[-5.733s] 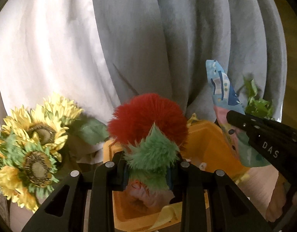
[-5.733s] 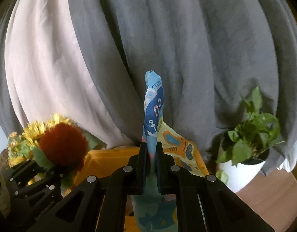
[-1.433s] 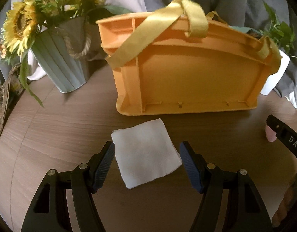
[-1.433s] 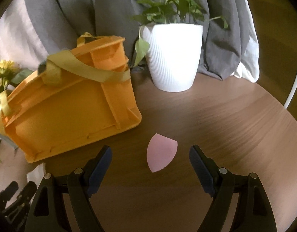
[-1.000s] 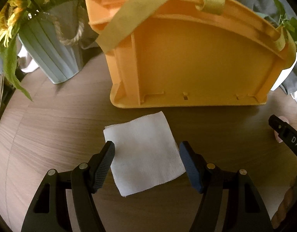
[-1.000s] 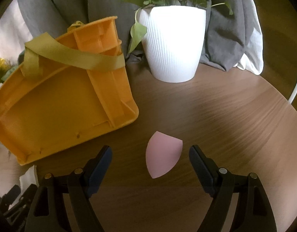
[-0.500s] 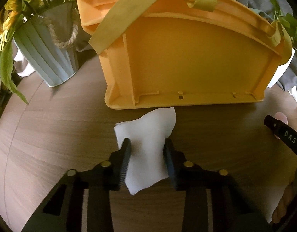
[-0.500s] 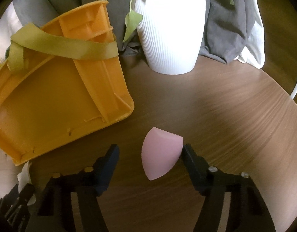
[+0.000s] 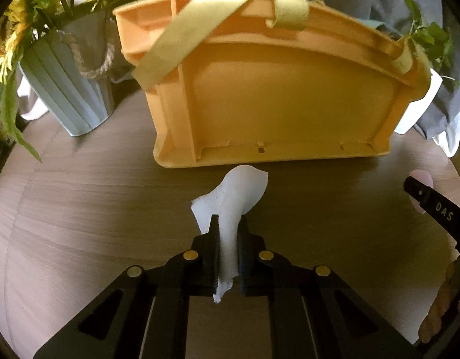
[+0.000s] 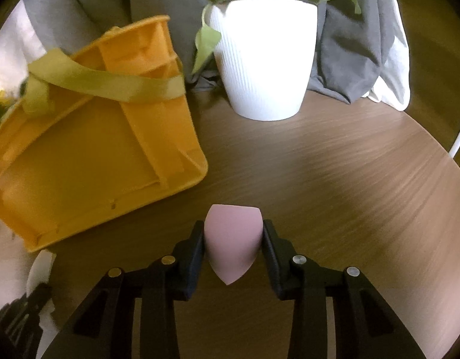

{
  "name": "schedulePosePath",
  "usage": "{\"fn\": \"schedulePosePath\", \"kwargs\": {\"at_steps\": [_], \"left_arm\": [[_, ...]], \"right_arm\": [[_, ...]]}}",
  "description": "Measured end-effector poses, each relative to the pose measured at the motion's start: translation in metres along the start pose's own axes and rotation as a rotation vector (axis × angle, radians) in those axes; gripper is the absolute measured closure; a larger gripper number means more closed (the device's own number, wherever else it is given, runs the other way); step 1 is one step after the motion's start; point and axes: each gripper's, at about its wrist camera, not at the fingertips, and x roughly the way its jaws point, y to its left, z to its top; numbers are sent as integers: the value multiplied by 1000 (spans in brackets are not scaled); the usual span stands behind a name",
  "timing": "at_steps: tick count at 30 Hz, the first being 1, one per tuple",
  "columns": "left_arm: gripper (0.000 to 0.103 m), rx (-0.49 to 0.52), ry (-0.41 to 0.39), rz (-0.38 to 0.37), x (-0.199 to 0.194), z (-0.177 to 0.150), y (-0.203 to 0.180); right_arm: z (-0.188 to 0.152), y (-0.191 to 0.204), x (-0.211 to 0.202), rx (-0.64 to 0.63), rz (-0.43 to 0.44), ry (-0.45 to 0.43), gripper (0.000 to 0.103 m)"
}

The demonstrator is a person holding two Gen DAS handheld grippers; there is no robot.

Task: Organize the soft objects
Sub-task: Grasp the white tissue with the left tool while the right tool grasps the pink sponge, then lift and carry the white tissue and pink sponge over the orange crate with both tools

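A white cloth [image 9: 239,191] lies crumpled on the wooden table [image 9: 80,209], just in front of the orange basket [image 9: 275,95] with yellow straps. My left gripper [image 9: 228,224] is shut on the cloth, which bunches up between its pads. A pink teardrop sponge [image 10: 233,239] sits between the pads of my right gripper [image 10: 233,230]. Its jaws are closing and both pads touch the sponge's sides. The basket [image 10: 80,149] stands to the left of the sponge. The sponge's tip [image 9: 421,176] shows at the right edge of the left wrist view.
A grey-blue pot of sunflowers [image 9: 71,89] stands left of the basket. A white ribbed pot [image 10: 263,56] with a green plant stands behind and to its right. Grey and white drapes hang behind. The round table's edge [image 10: 439,149] curves at the right.
The left jaws went from wide around the flat cloth to shut, bunching it. The right jaws narrowed from wide around the sponge to touching it.
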Motion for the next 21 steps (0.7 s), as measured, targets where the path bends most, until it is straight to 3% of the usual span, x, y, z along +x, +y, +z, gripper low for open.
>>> {"fn": "schedulePosePath", "kwargs": {"at_steps": [21], "left_arm": [[93, 41, -169, -69, -88, 6, 3]], "right_arm": [[-3, 4, -92, -28, 104, -94, 65]]}}
